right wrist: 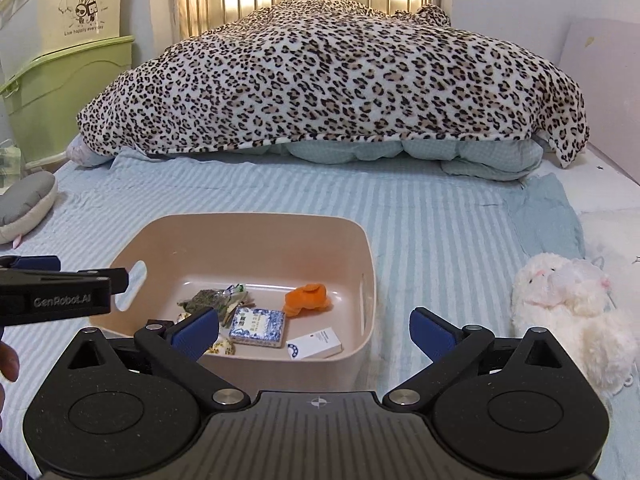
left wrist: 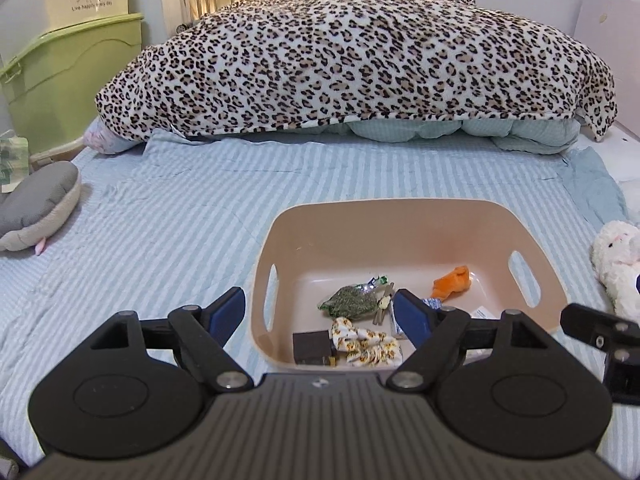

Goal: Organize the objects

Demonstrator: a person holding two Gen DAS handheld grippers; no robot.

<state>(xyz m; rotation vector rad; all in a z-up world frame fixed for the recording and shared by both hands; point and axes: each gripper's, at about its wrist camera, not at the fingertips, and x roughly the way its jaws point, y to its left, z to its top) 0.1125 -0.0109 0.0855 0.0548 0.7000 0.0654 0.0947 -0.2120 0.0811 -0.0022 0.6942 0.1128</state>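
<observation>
A beige plastic bin (left wrist: 384,224) (right wrist: 256,236) stands on the striped bed. It holds an orange toy (left wrist: 452,282) (right wrist: 308,298), a green packet (left wrist: 350,302) (right wrist: 202,298), a patterned cloth (left wrist: 366,342), a dark box (left wrist: 312,346), a blue-and-white box (right wrist: 258,326) and a white card box (right wrist: 316,344). My left gripper (left wrist: 320,314) is open and empty over the bin's near left corner. My right gripper (right wrist: 316,330) is open and empty over the bin's near right corner. The left gripper also shows in the right wrist view (right wrist: 56,284).
A white plush toy (left wrist: 618,260) (right wrist: 568,308) lies right of the bin. A grey plush (left wrist: 36,204) (right wrist: 24,204) lies at the left bed edge. A leopard blanket (left wrist: 352,60) (right wrist: 332,76) covers piled bedding at the back. Green and cream storage boxes (left wrist: 72,72) (right wrist: 64,60) stand at the left.
</observation>
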